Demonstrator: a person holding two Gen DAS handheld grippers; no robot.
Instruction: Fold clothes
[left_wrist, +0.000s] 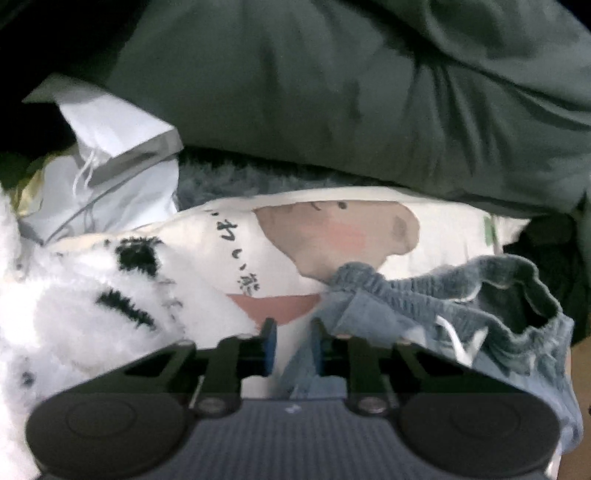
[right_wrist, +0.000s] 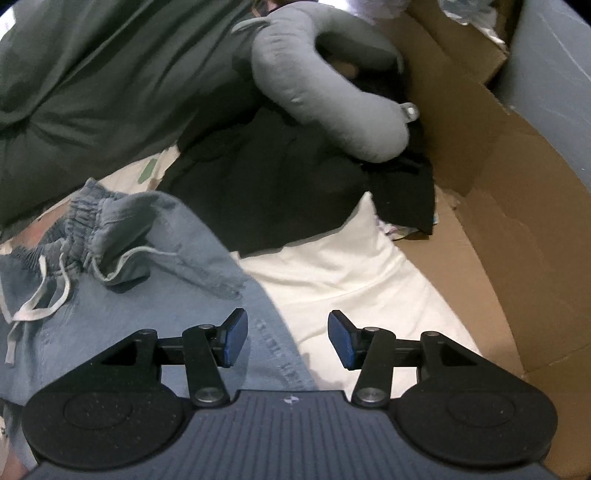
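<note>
The blue drawstring shorts (right_wrist: 147, 295) lie on a white printed cushion (right_wrist: 351, 280), the landmark here. The right gripper (right_wrist: 288, 338) hovers over the shorts' side hem, its jaws spread wide with nothing between them. The left gripper (left_wrist: 291, 345) has its jaws drawn close, with a strip of the shorts (left_wrist: 424, 314) and some white cloth between them; whether they pinch it I cannot tell. Left of the cushion (left_wrist: 424, 229) lies a fluffy white fabric with black marks (left_wrist: 92, 295). Beyond the cushion sit black clothing (right_wrist: 277, 184), a grey neck pillow (right_wrist: 332, 99) and dark green bedding (left_wrist: 332, 92). To its right rises a cardboard box wall (right_wrist: 517, 221).
</note>
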